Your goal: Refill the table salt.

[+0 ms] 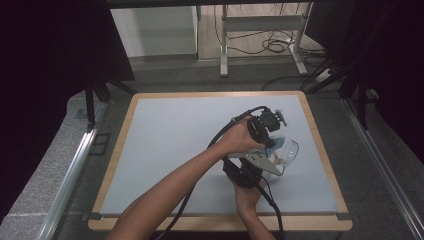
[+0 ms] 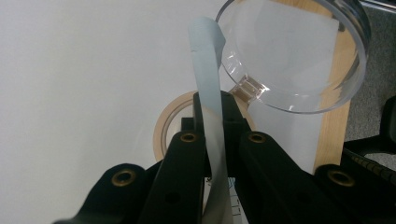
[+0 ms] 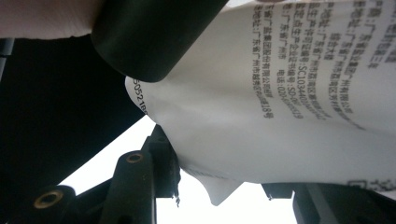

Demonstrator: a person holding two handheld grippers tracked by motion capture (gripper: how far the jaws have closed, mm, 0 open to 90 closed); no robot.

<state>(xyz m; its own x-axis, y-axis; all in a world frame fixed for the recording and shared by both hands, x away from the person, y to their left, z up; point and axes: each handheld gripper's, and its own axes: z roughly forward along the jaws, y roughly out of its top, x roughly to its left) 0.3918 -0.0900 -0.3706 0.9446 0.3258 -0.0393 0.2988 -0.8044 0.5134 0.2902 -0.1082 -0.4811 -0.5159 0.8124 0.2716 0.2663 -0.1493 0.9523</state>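
Clearly, left gripper (image 2: 212, 140) pinches a thin blue strip (image 2: 208, 93); right gripper (image 3: 219, 186) clamps a printed white packet (image 3: 280, 116) (crinkled).

My workplace: a lab-style recording station. I sit at a wood-edged desk (image 1: 320, 150) topped with a pale grey mat (image 1: 170, 145), ringed by black curtains (image 1: 55, 45) and slotted aluminium frame rails (image 1: 75, 165). Beyond it stands a grey metal table frame (image 1: 260, 25) on a bare floor, with loose black cables (image 1: 275, 45) coiled beneath.
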